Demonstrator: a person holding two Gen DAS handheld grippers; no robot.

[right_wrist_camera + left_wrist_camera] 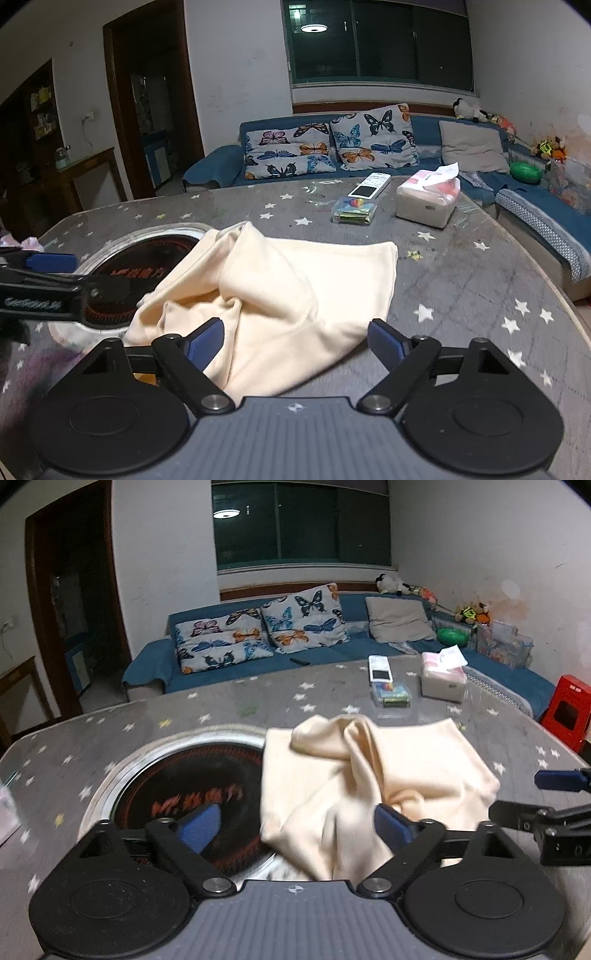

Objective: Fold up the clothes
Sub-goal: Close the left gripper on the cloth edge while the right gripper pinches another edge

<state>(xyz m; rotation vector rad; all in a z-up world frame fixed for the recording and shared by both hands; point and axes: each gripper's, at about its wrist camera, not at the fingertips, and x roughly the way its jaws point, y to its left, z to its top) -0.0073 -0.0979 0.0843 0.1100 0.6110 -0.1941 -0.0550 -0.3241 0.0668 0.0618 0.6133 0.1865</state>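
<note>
A cream garment (266,295) lies crumpled on the grey, star-patterned surface (461,280), near its front edge. One side of the cloth drapes over the rim of a round inset burner (192,786) sunk into the surface, covering part of its dark plate with the red lettering. The fabric is bunched into thick ridges through the middle, while its far portion lies flatter, with one neat corner toward the back of the surface.

The left tool (299,823) hangs low over the front edge, its blue-padded fingers spread wide; one pad sits above the burner, the other is against the near folds of the cloth, and nothing is pinched between them. The right tool (295,341) is likewise spread apart, with the near hem of the garment running between and beneath its fingers, ungripped. Each tool shows at the side of the other's view, so the two are close together.

Toward the far right corner of the surface stand a tissue box (428,201), a white remote (369,186) and a small clear box of coloured bits (354,212). Beyond the back edge runs a blue sofa (236,664) with butterfly cushions (258,631).
</note>
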